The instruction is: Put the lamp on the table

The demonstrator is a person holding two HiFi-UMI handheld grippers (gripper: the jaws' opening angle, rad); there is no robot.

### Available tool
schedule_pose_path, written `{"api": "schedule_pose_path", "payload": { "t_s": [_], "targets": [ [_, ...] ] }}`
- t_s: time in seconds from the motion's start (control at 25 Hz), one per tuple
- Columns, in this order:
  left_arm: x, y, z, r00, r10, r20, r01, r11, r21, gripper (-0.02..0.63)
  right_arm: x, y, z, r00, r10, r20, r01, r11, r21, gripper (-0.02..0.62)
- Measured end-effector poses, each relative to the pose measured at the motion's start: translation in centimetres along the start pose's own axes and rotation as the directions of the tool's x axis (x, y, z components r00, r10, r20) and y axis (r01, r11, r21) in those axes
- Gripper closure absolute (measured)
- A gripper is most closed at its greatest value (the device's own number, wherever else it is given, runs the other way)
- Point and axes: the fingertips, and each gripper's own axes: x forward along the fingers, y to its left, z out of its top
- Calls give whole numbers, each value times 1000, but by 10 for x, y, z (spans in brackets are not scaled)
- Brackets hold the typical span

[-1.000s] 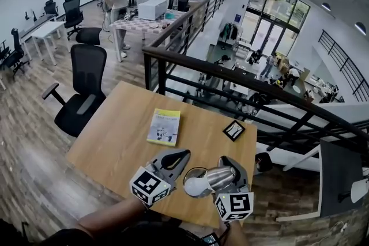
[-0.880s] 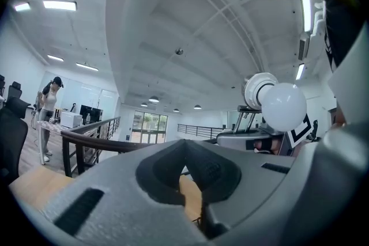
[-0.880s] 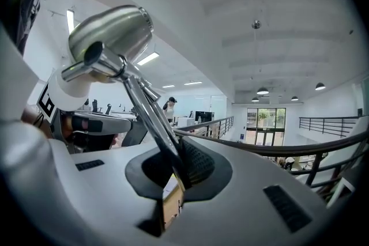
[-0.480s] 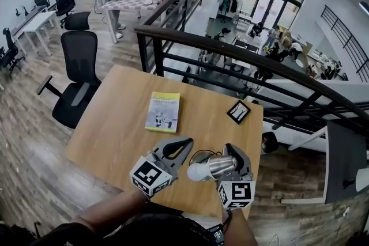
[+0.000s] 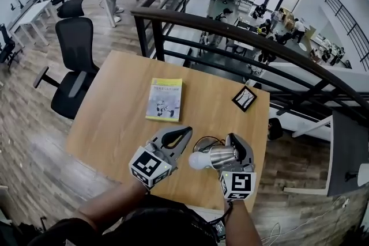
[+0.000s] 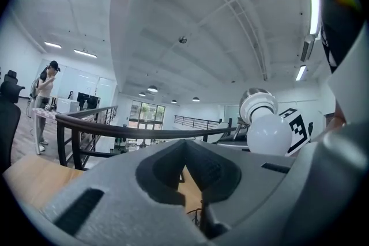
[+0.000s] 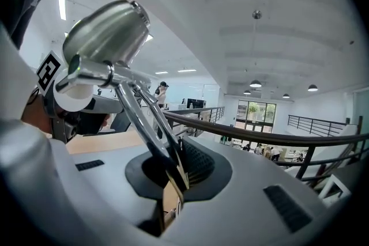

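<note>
Presumably to spare the fragile bulb, the right gripper (image 5: 237, 144) is clamped on the thin metal stem of the lamp (image 5: 214, 156), carrying it over the worktop (image 5: 115, 112) near its front right corner, while the left gripper (image 5: 183, 134), closed and empty, hovers alongside.

The silver lamp (image 5: 216, 155), white bulb leftward, lay tilted over the counter's (image 5: 109, 124) near edge, stem clamped in the right gripper's (image 5: 233, 144) jaws.
</note>
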Motion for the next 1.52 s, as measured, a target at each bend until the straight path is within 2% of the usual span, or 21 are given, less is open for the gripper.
{"api": "schedule_pose_path", "payload": {
  "t_s": [0.36, 0.84, 1.12, 1.52],
  "targets": [
    [3, 25, -26, 999, 6, -38, -7, 1000, -15, 601, 26, 2, -25, 999, -8, -48, 8, 1000, -9, 577],
    [6, 49, -30, 999, 34, -33, -35, 999, -20, 601, 48, 9, -39, 996, 2, -87, -2, 1000, -2, 575],
    [4, 63, -34, 997, 65, -32, -65, 998, -16, 601, 58, 17, -50, 995, 10, -101, -11, 1000, -7, 575],
    [-1, 71, -33, 991, 131, -17, -131, 991, 1, 601, 62, 42, -46, 994, 42, -97, -45, 998, -34, 574]
  ]
}}
